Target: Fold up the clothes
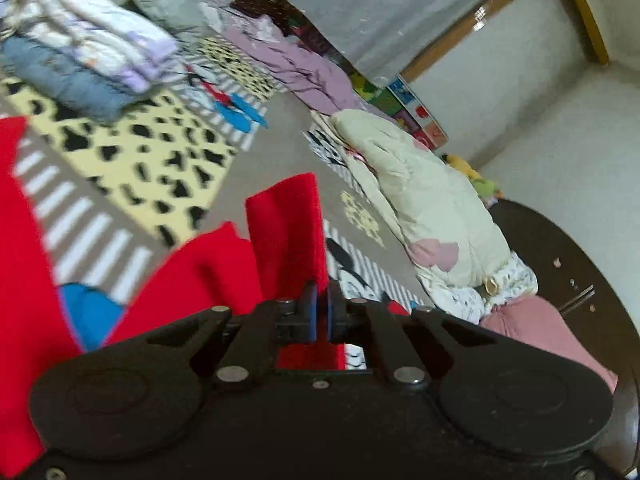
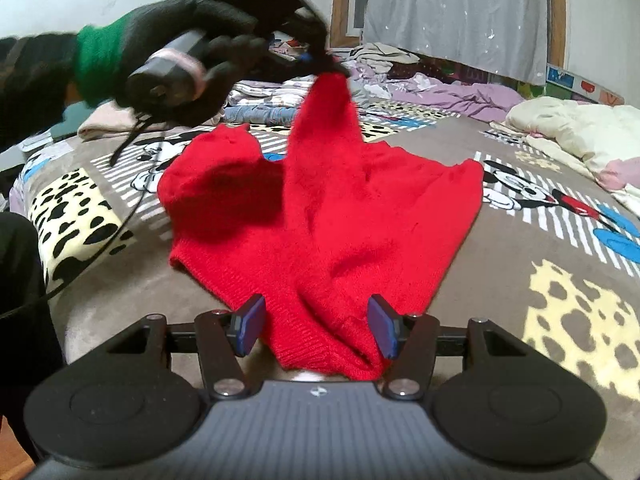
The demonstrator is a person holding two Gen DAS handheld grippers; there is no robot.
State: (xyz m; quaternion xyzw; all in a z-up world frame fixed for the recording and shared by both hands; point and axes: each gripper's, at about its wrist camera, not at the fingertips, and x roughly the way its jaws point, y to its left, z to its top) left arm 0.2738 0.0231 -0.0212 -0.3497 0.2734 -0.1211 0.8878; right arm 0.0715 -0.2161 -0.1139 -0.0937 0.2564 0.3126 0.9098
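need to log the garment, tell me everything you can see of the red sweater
The red sweater looks like a soft fuzzy knit with a ribbed hem. It lies mostly flat but rumpled on the patterned blanket. The left gripper is shut on one sleeve and holds it up; the hem sits between the open right gripper.

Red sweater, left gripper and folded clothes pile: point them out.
red sweater (image 2: 320, 216), right wrist view, its body.
left gripper (image 2: 320, 62), right wrist view, fingertips pinching the sweater.
folded clothes pile (image 1: 88, 52), left wrist view, its top.
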